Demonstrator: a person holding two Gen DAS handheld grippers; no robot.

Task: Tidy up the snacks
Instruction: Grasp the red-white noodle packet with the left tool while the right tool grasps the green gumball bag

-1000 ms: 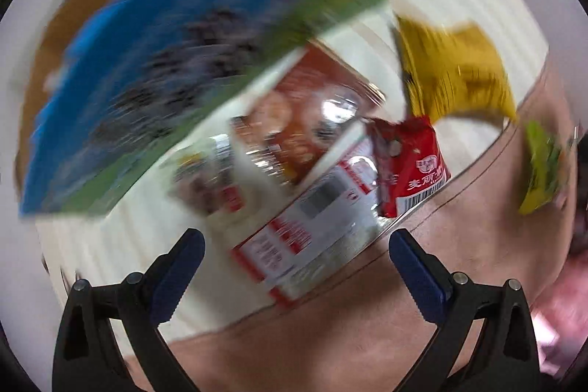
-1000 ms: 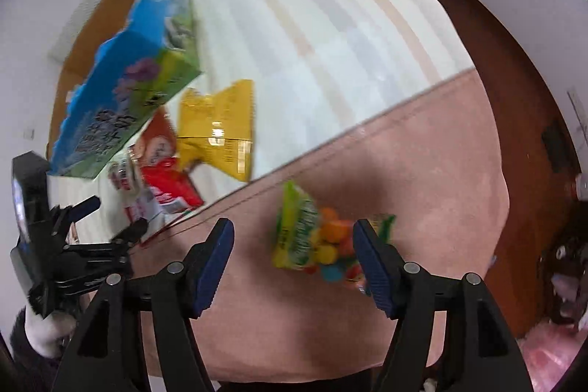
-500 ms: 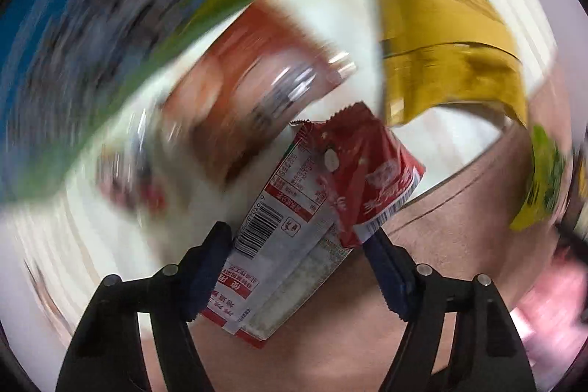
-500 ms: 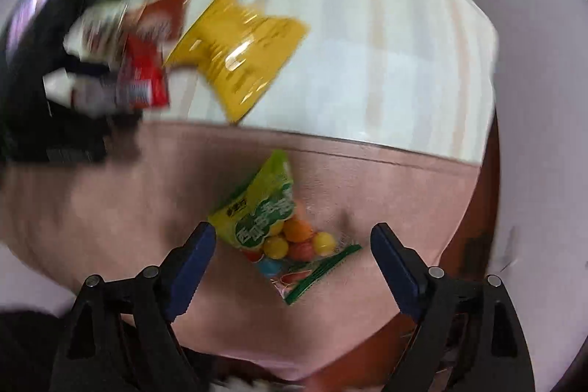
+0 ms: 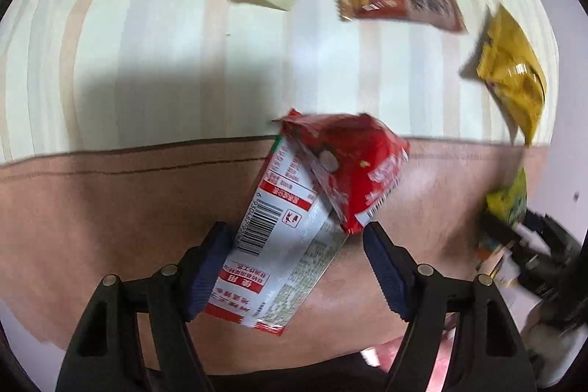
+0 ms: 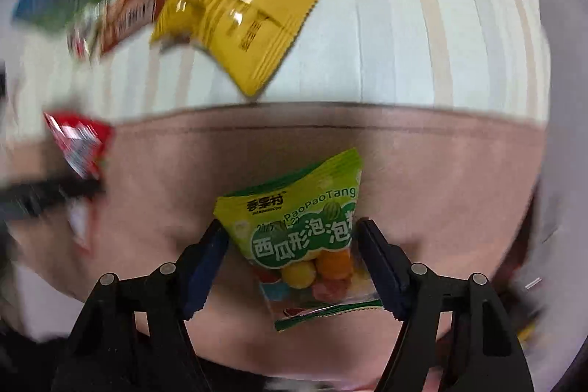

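Snacks: red packet (image 5: 352, 168) overlaps white packet (image 5: 283, 245) between left gripper (image 5: 297, 267) jaws, grip unclear; right gripper (image 6: 290, 267) jaws, just closing, straddle green candy bag (image 6: 297, 226) (contact unclear); yellow packet (image 6: 242, 13) nearby.

Both views are looking bright, with soft light coming from above. The round lens is bending everything near the edges, and the corners are going black. In the left view a big grey shadow (image 5: 121, 90) is lying on the striped cloth (image 5: 386, 68). White glare is shining on the yellow bag (image 6: 242, 10). The far snacks at the top are smearing with blur, and the left side of the right view is smearing too. The candy bag (image 6: 294, 226) is looking sharp.
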